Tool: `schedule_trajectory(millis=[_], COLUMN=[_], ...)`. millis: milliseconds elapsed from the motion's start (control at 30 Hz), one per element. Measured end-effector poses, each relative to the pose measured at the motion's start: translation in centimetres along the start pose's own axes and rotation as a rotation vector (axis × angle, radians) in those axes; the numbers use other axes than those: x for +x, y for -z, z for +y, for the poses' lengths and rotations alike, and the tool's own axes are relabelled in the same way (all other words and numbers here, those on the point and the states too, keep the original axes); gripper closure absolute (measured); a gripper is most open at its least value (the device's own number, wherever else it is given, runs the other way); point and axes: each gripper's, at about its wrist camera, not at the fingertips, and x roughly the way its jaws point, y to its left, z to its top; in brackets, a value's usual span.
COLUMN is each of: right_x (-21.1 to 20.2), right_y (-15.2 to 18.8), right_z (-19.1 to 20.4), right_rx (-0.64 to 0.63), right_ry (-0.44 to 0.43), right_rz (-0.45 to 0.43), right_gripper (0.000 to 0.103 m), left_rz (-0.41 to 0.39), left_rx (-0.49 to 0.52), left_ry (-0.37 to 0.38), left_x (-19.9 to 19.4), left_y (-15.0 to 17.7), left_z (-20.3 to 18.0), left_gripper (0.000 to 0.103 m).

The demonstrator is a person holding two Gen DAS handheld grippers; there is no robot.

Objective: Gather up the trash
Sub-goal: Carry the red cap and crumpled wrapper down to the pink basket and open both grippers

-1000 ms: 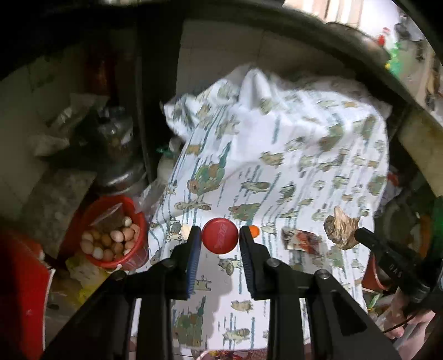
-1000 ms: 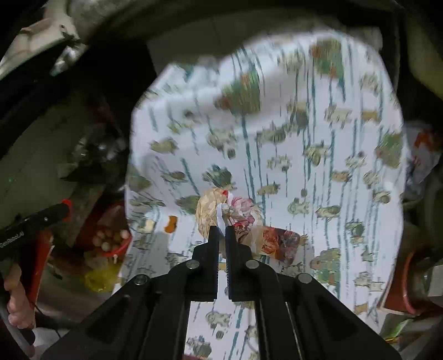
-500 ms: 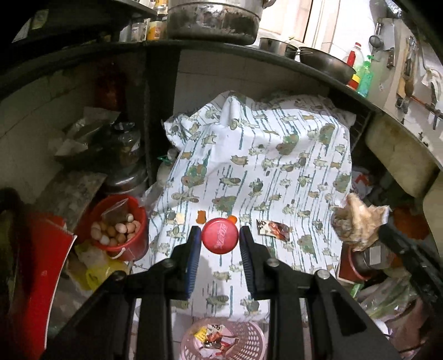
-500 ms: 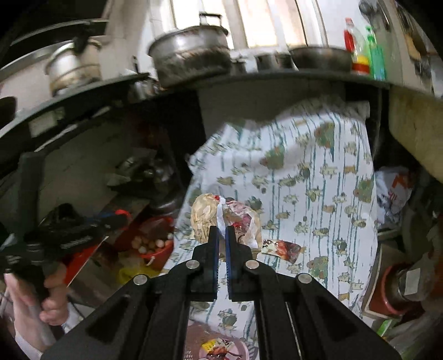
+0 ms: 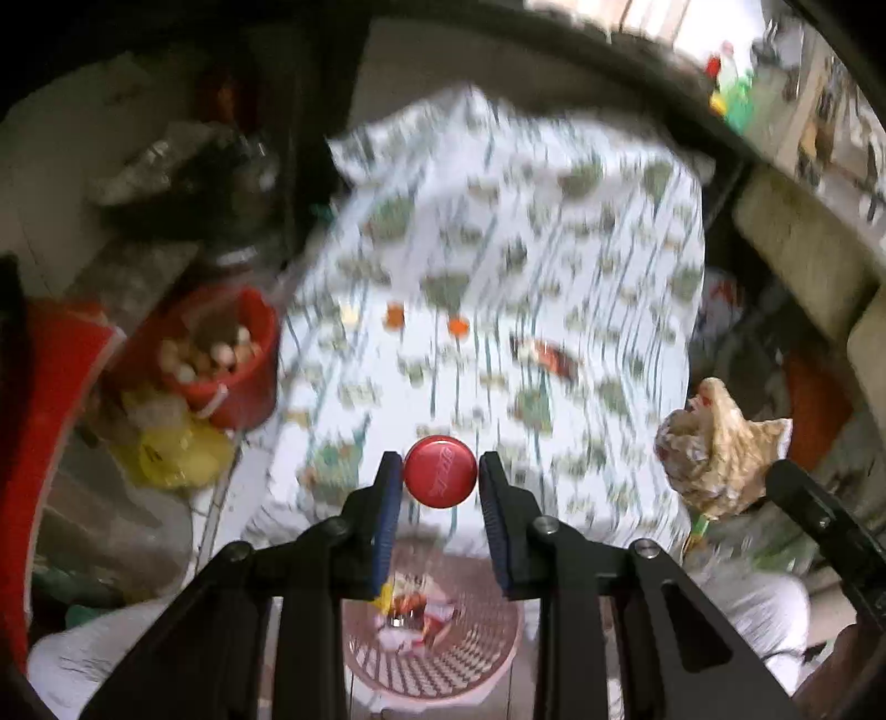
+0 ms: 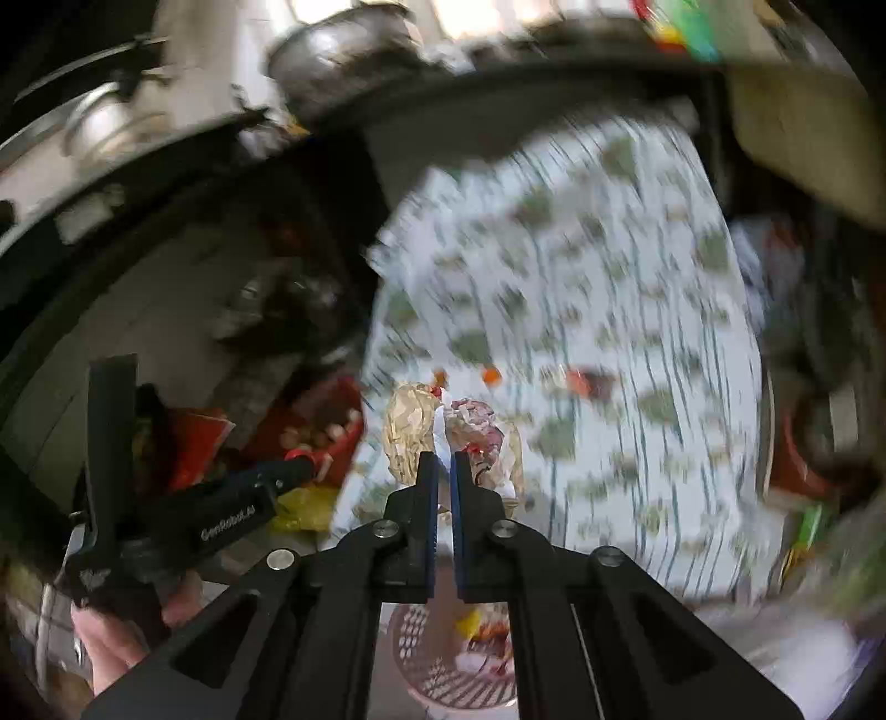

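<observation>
My left gripper (image 5: 440, 471) is shut on a red bottle cap (image 5: 440, 471), held above the near edge of the patterned cloth (image 5: 498, 266). A pink mesh basket (image 5: 432, 664) with wrappers inside sits just below the fingers. My right gripper (image 6: 444, 465) is shut on a crumpled tan and pink wrapper (image 6: 412, 432); the same wrapper (image 5: 714, 443) shows at the right of the left wrist view. The basket (image 6: 437, 675) also lies under the right fingers. On the cloth remain a red-brown wrapper (image 5: 545, 354) and small orange scraps (image 5: 457, 327).
A red bucket of eggs (image 5: 221, 354) and a yellow bag (image 5: 177, 448) stand left of the cloth. A dark counter edge with pots (image 6: 343, 50) arches above. A hand (image 6: 127, 637) holds the left gripper's handle. Clutter and a red pot (image 6: 797, 454) crowd the right.
Both grippers have pulled back from the cloth toward its near edge, each keeping its load. The pink basket has come into view beneath them.
</observation>
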Motion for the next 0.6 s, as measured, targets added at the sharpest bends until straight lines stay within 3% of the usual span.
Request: schedule_trajectory(millis=[167,333,433,600], right_x=[4.4,11.0,14.5,19.7], right_y=[4.7,9.5,12.3,16.1], right_z=[-1.2,-3.8,-5.7,-7.8], right_rx=[0.015,0.063,0.092,0.152], right_ry=[0.041,0.051,0.089,0.078], right_rz=[0.139,0.326,0.419,0.557], right_gripper=[0.098,0.098,0.098,0.098], left_rz=[0.127,0.309,0.405,0.562], left_rx=[0.012,-0.023,-0.031,-0.041], left_ry=[-0.010,0.016,-0.008,-0.040], left_x=[4.5,9.8,12.9,18.1], left_y=[3.3,6.9,9.1,13.2], left_z=[0.3,0.6,1.1,2.1], left_gripper=[0.077,0.077,0.077,0.077])
